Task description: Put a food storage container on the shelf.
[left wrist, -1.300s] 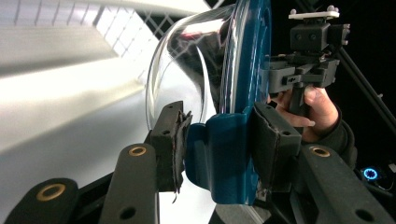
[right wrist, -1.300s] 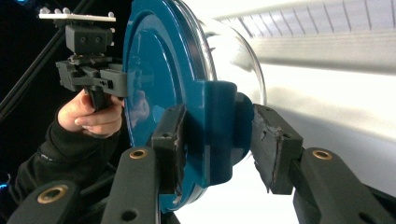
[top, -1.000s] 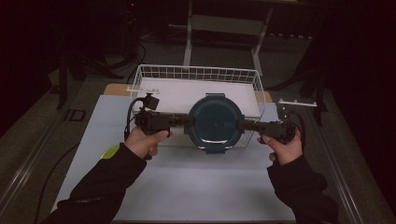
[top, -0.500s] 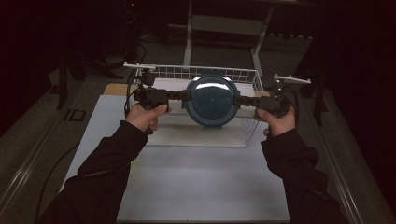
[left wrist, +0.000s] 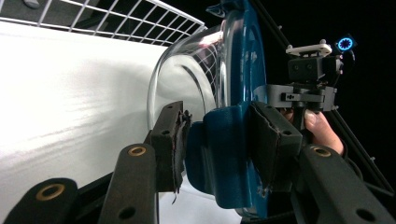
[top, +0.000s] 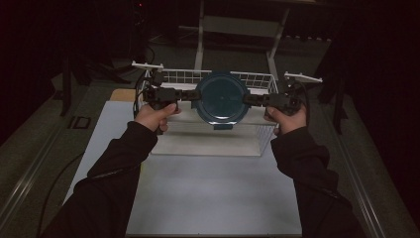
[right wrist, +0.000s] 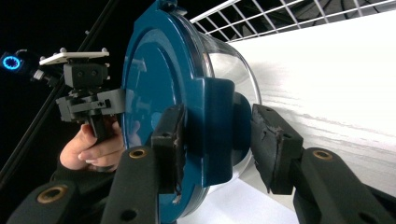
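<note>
Over the near part of the white wire basket (top: 257,84) I have the round container (top: 221,98) held up off the worktop (top: 213,193), one tool at each side of it. From the high view my left tool (top: 190,93) comes in from the left and my right tool (top: 250,99) from the right, both lying roughly level and pointing at each other across the dark blue lid (top: 221,96). In the left gripper view the left tool (left wrist: 217,140) has its two black jaws clamped on a blue side latch (left wrist: 224,158) of the lid, one pad on each face of it, with the clear bowl (left wrist: 187,84) of the container bulging toward the white basket floor. In the right gripper view the right tool (right wrist: 219,140) has the opposite latch (right wrist: 217,135) between its jaws; the left pad presses on it, while the right pad stands very close to it and I cannot tell for certain that it touches. Each gripper view also shows the other hand and its tool beyond the container's edge. Compared with a second ago, the container has travelled away from me: then it hung over the bare worktop just in front of the basket, half a second ago it was at the basket's front rim, and now it sits above the basket, close to its back wire wall. My hands (top: 156,115) have gone forward with it and my sleeves reach further up the worktop. The grip on both latches looks unchanged throughout, and the lid faces upward as before.
</note>
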Tool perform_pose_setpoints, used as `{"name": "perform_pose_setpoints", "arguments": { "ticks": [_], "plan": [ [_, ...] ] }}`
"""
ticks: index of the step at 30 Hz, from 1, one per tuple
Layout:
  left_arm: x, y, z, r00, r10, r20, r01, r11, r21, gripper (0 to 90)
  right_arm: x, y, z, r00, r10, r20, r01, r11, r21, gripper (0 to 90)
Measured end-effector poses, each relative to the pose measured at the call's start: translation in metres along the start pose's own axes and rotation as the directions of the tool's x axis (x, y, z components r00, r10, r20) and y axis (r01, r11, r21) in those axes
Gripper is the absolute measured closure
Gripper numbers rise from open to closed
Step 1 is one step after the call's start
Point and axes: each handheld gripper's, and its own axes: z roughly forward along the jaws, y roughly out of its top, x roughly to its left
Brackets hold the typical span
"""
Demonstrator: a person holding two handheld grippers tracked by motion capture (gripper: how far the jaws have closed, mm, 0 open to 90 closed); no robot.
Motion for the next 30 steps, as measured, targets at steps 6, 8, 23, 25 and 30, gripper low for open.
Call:
{"name": "perform_pose_setpoints", "arguments": {
  "ticks": [6, 8, 23, 25, 30],
  "plan": [
    [0.014, 0.005, 0.005, 0.9967, -0.079, 0.018, 0.079, 0.9969, 0.000, 55.7, -0.003, 0.008, 0.006, 0.9985, 0.032, 0.045, -0.032, 0.999, 0.001, 55.0],
    [0.017, 0.007, 0.006, 0.9953, -0.096, 0.015, 0.096, 0.9954, 0.002, 55.3, -0.003, 0.010, 0.008, 0.9976, 0.037, 0.059, -0.037, 0.999, 0.001, 55.0],
    [0.017, 0.008, 0.007, 0.9971, -0.005, -0.076, 0.003, 0.9995, -0.032, 40.5, -0.001, 0.012, 0.017, 0.9905, -0.014, 0.137, 0.017, 1.000, -0.017, 55.2],
    [0.012, 0.006, 0.005, 0.9955, 0.033, -0.089, -0.035, 0.9990, -0.028, 38.6, 0.002, 0.011, 0.015, 0.9869, -0.043, 0.155, 0.047, 0.999, -0.023, 54.0],
    [0.001, 0.000, -0.001, 0.9899, 0.115, -0.082, -0.117, 0.9930, -0.015, 26.0, 0.007, 0.005, 0.009, 0.9822, -0.086, 0.167, 0.091, 0.995, -0.028, 52.9]
  ]
}}
